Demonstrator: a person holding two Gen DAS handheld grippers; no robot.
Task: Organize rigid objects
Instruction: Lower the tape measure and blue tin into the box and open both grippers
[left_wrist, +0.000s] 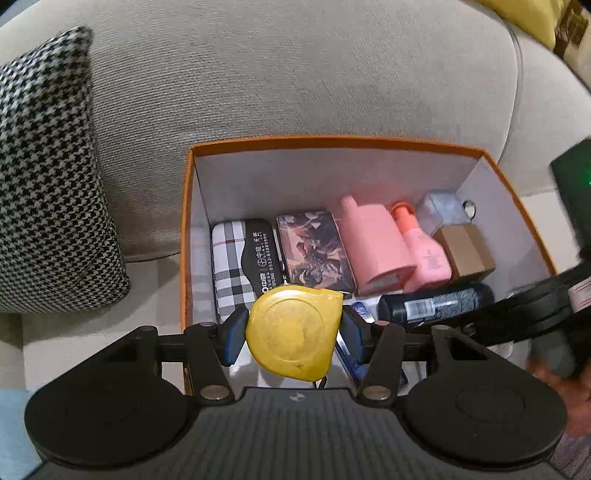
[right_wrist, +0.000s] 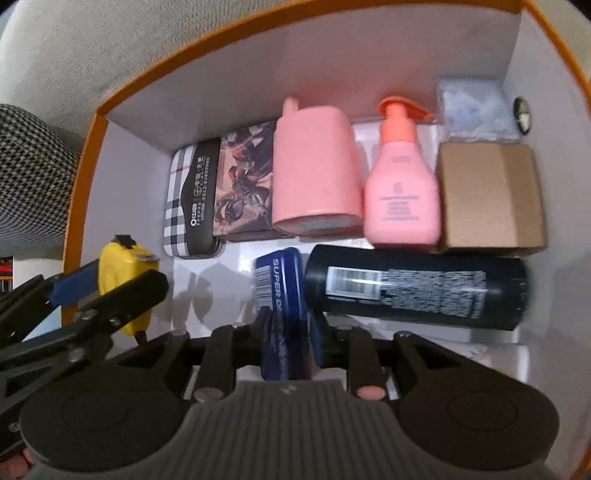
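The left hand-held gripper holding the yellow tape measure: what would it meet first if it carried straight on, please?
Probably the bare white floor of the orange-rimmed box, near the plaid case; the left hand-held gripper clamps the yellow tape measure, though depth is unclear.

A glossy, scuffed yellow plastic tape measure (left_wrist: 293, 332) is seen beside a matt orange-edged cardboard box (left_wrist: 332, 142). Ribbed grey cloth covers the sofa (left_wrist: 295, 74), and a woven houndstooth cushion (left_wrist: 48, 177) looks coarse. The pink bottle (right_wrist: 400, 184) appears smooth plastic, the brown carton (right_wrist: 487, 195) plain matt card.
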